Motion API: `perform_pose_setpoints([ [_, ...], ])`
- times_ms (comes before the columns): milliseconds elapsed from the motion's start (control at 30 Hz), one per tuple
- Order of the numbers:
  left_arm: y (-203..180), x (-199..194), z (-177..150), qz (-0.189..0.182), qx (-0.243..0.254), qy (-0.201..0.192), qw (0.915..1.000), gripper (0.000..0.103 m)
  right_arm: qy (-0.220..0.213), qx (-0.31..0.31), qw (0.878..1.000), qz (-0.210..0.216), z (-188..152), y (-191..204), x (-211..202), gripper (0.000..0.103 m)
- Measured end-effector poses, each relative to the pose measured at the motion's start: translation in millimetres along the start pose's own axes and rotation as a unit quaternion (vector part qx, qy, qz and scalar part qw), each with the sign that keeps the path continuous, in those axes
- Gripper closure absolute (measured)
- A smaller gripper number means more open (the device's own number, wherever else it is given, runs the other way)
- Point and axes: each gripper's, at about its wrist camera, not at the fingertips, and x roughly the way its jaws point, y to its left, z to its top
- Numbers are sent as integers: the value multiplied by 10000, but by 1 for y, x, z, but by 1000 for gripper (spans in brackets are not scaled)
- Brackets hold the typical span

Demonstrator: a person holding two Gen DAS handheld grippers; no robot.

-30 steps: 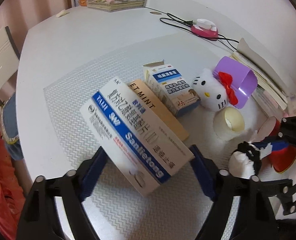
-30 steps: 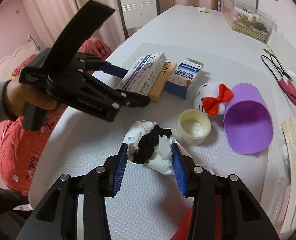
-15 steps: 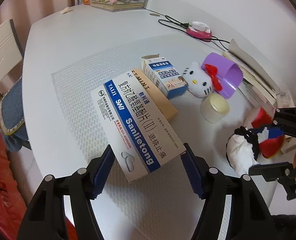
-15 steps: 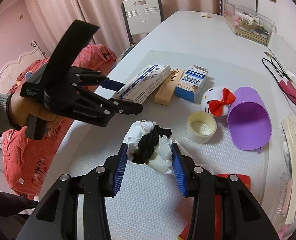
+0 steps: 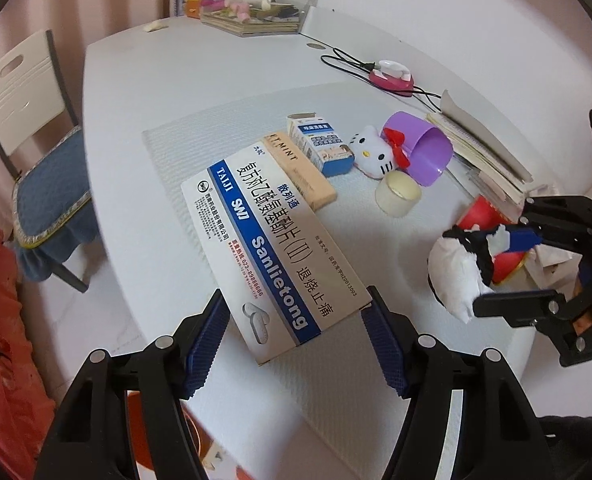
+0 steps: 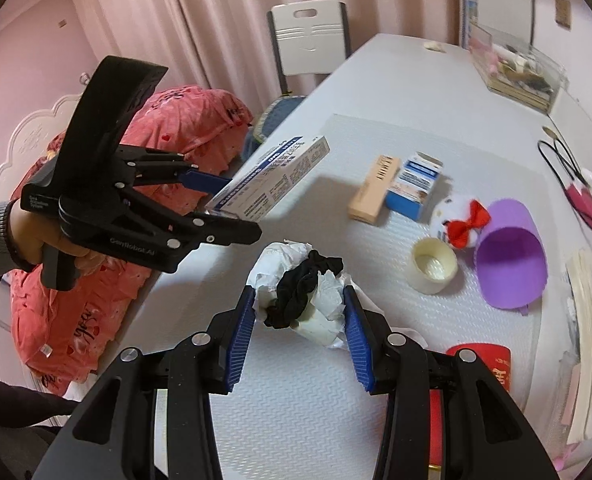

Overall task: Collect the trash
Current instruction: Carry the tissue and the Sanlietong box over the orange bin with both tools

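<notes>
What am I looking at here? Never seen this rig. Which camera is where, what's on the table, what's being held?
No robot arm: a person holds a two-finger clamp in each hand, with a fisheye camera on each looking forward along its fingers.

Left wrist view: the left gripper is shut on a medicine box, lifted off the table.

Right wrist view: the right gripper is shut on a tissue wad with something black in it. The left gripper and the person's hand also show there.

On the white mat lie a tan box, a blue box, a cat plush, a tape roll and a tipped purple cup.
</notes>
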Motion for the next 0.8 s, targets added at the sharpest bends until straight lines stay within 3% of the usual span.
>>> perform_pose_setpoints([
  [467, 36, -79, -66, 523, -523, -200, 9971, 35, 92, -764, 9958, 502, 32, 73, 9, 59],
  [800, 80, -127, -129, 1080, -913, -95, 9899, 35, 289, -1586, 9804, 1129, 69, 162, 49, 59],
])
